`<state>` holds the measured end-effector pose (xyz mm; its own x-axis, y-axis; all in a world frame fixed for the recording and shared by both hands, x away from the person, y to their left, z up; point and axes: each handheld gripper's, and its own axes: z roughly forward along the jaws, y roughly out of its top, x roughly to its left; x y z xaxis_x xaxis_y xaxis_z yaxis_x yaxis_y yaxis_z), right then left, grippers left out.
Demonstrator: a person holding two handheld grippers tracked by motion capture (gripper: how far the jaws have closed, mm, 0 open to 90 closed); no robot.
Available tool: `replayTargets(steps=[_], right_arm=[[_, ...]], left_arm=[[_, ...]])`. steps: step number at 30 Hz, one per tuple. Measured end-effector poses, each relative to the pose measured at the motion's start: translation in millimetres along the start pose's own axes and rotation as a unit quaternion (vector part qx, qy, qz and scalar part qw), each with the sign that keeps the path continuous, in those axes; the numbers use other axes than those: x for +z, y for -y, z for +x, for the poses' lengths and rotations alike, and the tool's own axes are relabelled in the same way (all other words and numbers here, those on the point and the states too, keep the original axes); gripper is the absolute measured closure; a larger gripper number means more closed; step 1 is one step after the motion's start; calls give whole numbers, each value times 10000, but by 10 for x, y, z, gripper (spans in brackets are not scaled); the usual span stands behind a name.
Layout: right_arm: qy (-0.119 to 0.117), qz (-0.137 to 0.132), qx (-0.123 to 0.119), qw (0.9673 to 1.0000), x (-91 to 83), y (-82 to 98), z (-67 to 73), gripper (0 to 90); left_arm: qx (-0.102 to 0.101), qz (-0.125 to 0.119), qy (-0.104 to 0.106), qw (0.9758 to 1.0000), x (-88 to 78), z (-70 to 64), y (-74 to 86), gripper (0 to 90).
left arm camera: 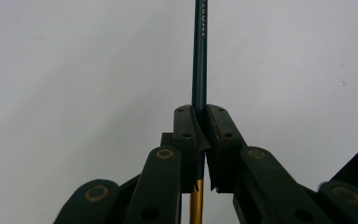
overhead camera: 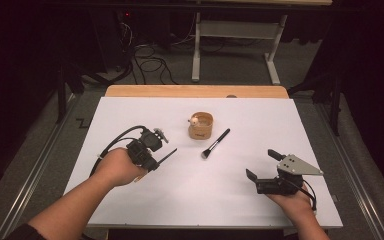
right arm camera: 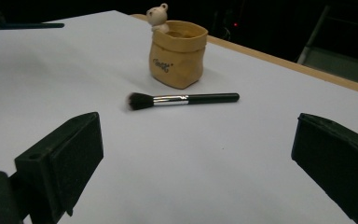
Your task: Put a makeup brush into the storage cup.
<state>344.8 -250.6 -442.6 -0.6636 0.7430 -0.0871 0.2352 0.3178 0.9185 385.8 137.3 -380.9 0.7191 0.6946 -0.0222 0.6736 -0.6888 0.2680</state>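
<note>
Two tongs work over one white table (overhead camera: 130,107), the biggest thing here, its wooden far edge beyond both. The bare sheet keeps every item easy to reach.

Next in size, the right gripper (overhead camera: 263,167) rests near the person's edge with its jaws spread wide and nothing between them; in the right gripper view (right arm camera: 196,154) it faces the items ahead, probably waiting its turn. The left gripper (overhead camera: 159,161) sits across the table from it, jaws pressed together on a slim dark pencil-like stick (left arm camera: 199,56). In the left gripper view (left arm camera: 199,119) the pads (left arm camera: 185,123) clamp the shaft near its gold end, so most of the length sticks out ahead of the jaws, free to be aimed and lowered into something. In the high view that stick (overhead camera: 168,155) points away from the hand toward the middle.

Ahead of both tongs stands a tan paper-bag style holder (overhead camera: 201,126) with a small bear figure (right arm camera: 157,15) on its rim, upright and open at the top, likely the place for the stick.

Smallest, a makeup brush (overhead camera: 215,143) lies flat just beside the holder, on the near side toward the right gripper, bristles toward the person, apparently next to be picked up.
</note>
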Motion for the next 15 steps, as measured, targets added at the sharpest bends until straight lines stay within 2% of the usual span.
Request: replayTargets(steps=[3, 8, 15], right_arm=[[-179, 102, -140, 9997, 14, -7, 54, 21], [-274, 132, -271, 9992, 49, -17, 110, 31], [-355, 65, -309, 9989, 105, -50, 203, 36]], left_arm=[[87, 23, -1, 10000, 21, -44, -10, 831], [192, 49, 29, 9998, 48, -110, -29, 831], [293, 47, 82, 9995, 74, -175, -54, 830]])
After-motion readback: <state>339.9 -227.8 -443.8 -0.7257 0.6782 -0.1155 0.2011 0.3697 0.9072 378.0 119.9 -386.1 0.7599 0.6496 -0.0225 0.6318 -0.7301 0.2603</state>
